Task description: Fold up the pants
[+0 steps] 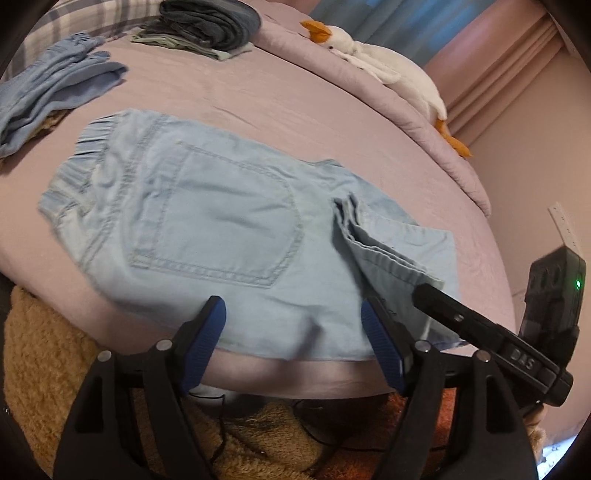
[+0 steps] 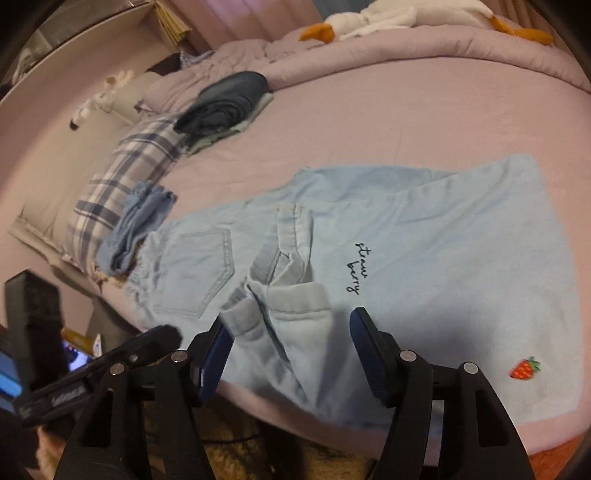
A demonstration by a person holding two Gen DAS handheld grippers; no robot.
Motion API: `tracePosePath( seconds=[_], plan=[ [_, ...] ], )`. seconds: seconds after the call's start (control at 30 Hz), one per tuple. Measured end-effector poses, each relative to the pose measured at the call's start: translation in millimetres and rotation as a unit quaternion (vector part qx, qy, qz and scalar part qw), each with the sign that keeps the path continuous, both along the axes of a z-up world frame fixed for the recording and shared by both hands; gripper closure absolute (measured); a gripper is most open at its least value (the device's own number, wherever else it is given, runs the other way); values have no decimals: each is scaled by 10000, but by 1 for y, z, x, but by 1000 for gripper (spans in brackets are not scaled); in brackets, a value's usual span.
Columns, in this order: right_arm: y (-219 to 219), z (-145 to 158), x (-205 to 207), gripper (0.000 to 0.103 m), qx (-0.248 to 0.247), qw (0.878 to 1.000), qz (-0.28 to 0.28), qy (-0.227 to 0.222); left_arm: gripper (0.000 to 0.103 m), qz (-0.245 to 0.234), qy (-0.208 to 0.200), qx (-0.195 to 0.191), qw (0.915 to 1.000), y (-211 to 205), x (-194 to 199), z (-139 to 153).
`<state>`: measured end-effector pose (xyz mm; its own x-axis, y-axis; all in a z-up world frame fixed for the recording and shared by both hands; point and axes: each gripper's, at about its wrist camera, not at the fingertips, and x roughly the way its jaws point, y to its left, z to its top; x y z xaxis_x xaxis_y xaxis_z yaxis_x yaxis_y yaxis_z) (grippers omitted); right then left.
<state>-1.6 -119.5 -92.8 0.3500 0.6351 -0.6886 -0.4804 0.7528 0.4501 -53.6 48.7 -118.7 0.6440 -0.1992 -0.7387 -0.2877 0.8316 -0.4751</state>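
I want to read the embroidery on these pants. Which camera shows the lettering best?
The right wrist view: the "straw berry" lettering lies unobstructed on the light blue pants, with the strawberry patch nearer the edge. The left wrist view shows only the back pocket and waistband side; no lettering is visible there.

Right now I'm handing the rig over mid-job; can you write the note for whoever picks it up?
Left gripper: open, empty, at the near edge of the light blue pants.
Right gripper: open, empty, over the bunched leg cuffs.
The pants lie on the pink bed sheet, back pocket up, legs already folded back toward the seat. They overlap a pale blue strawberry top.
Folded clothes stack sits far across the bed.
Left: tidy the cuffs, finish the fold.
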Motion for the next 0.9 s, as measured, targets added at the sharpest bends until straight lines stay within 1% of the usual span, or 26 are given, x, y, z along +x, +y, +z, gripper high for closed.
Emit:
tracePosePath(
  seconds=[0.07, 0.13, 0.2, 0.33, 0.4, 0.43, 0.47, 0.5, 0.57, 0.6, 0.67, 0.7, 0.73, 0.77, 0.8, 0.87, 0.9],
  plan=[
    [-11, 2, -4, 38, 185, 9998, -92, 1, 26, -163, -35, -77, 9998, -2, 8, 3],
    [-24, 4, -5, 32, 396, 9990, -214, 52, 26, -360, -112, -165, 9992, -4, 17, 5],
    [-37, 5, -6, 29, 508, 9978, -425, 35, 24, -537, -163, -264, 9981, -4, 29, 4],
    [-63, 2, -4, 29, 289, 9942, -1036, -48, 25, -772, 76, -600, 9952, -2, 64, -11],
    [-73, -4, -3, 29, 271, 9916, -1263, 28, 26, -946, 208, -832, 9918, -5, 84, -19],
    [-77, -6, -2, 29, 294, 9905, -1341, 87, 27, -995, 247, -869, 9909, -8, 90, -22],
    [-82, -10, -1, 29, 352, 9892, -1416, 154, 34, -1046, 291, -860, 9904, -11, 96, -24],
    [-84, -12, -1, 29, 379, 9884, -1455, 189, 37, -1077, 354, -786, 9904, -16, 102, -26],
    [-87, -14, -1, 29, 418, 9872, -1526, 207, 61, -1264, 419, -605, 9893, -28, 112, -28],
    [-89, -15, -1, 29, 441, 9866, -1559, 207, 64, -1320, 470, -558, 9886, -32, 116, -30],
    [-94, -16, -2, 29, 490, 9856, -1601, 225, 85, -1301, 540, -286, 9896, -40, 121, -31],
    [-94, -17, -1, 29, 507, 9850, -1630, 236, 88, -1316, 544, -159, 9897, -45, 123, -28],
    [-93, -17, 0, 29, 510, 9847, -1650, 244, 95, -1342, 490, -164, 9896, -47, 124, -24],
    [-95, -17, -1, 29, 514, 9844, -1664, 240, 95, -1436, 385, -176, 9887, -51, 124, -19],
    [-96, -16, -1, 29, 497, 9843, -1680, 218, 95, -1562, 217, -96, 9874, -56, 125, -10],
    [-102, -14, -4, 29, 440, 9829, -1784, 130, 95, -1599, -83, 245, 9868, -64, 126, 11],
    [-104, -12, -4, 29, 427, 9818, -1848, 94, 95, -1575, -194, 331, 9868, -65, 127, 17]
  ],
)
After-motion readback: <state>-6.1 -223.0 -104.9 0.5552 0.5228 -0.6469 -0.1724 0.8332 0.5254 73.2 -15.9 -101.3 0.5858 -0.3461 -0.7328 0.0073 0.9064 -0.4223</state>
